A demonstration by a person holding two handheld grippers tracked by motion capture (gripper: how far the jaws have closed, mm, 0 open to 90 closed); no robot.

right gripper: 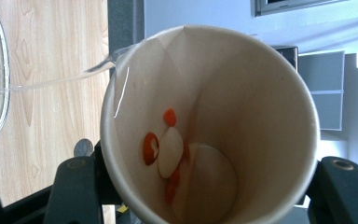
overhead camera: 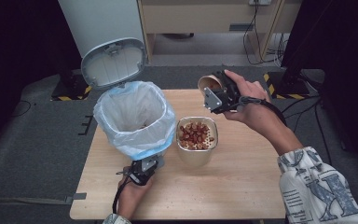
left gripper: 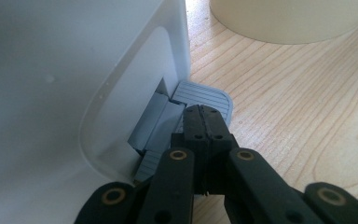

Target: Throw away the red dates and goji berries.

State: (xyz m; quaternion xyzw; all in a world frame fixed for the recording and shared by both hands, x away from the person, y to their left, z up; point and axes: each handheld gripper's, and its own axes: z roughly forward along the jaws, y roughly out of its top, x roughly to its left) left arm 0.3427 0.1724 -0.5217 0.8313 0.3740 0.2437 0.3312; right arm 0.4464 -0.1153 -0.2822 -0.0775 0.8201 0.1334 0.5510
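Two grippers busy. Left gripper (left gripper: 204, 122), jaws fully closed with nothing between them, tips resting on the grey foot pedal (left gripper: 205, 95) at the base of the white pedal bin (overhead camera: 133, 116); bin lid (overhead camera: 114, 63) stands open, bag liner visible. Right gripper (overhead camera: 220, 91) clamped on a paper cup (right gripper: 209, 126), held tilted above the worktop's (overhead camera: 242, 186) far edge, a few red and white bits left inside. Strainer bowl (overhead camera: 196, 136) of red pieces sits just beside the bin.
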